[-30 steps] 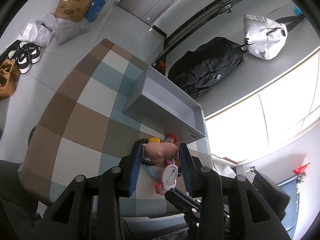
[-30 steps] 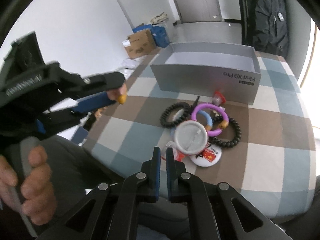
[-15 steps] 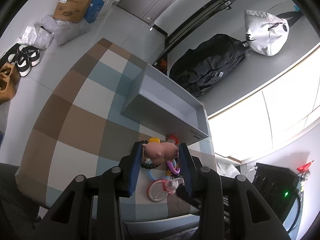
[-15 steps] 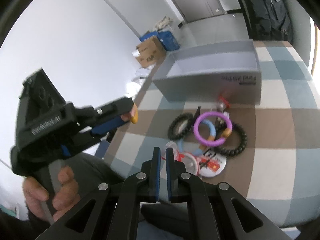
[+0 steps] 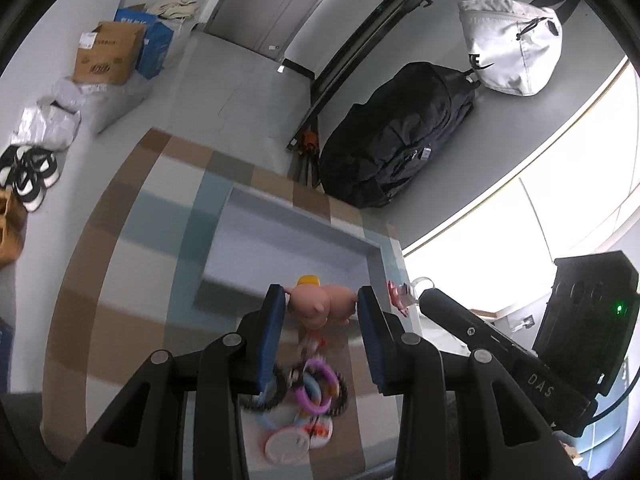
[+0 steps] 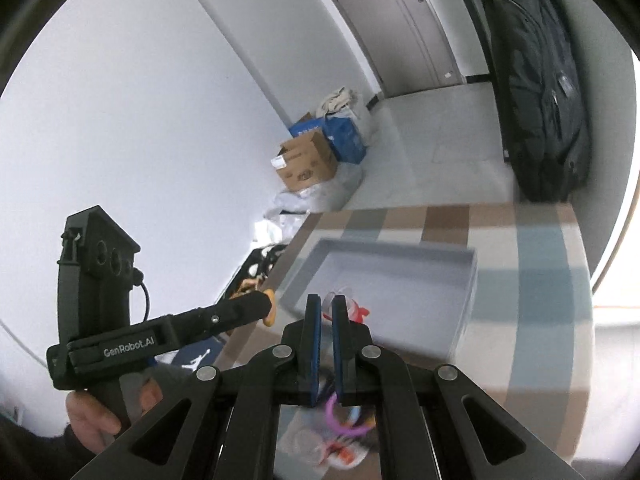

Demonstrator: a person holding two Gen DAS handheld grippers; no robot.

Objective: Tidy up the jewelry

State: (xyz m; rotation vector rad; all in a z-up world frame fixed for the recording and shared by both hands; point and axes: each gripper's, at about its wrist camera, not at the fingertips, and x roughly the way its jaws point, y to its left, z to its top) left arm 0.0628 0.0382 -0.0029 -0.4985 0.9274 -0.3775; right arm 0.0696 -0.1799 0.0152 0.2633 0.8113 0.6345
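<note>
My left gripper (image 5: 322, 302) is shut on a pink pig figure with a yellow cap (image 5: 320, 305) and holds it above the near edge of the grey box (image 5: 280, 248). It shows from the side in the right wrist view (image 6: 264, 308). My right gripper (image 6: 327, 308) is shut on a small red and clear charm (image 6: 354, 308), also seen in the left wrist view (image 5: 400, 296), over the grey box (image 6: 400, 276). A pile of rings, black bead bracelets and round badges (image 5: 308, 392) lies on the checked cloth below; in the right wrist view the pile (image 6: 340, 424) is partly hidden.
The checked table (image 5: 132, 240) ends close behind the box. A black bag (image 5: 400, 140) and a white bag (image 5: 508, 52) lie beyond it. Cardboard boxes (image 5: 108, 56) and shoes (image 5: 28, 176) are on the floor to the left.
Both grippers rose and moved forward from the pile to the grey box. The right gripper now holds a red charm. The pig stays in the left gripper.
</note>
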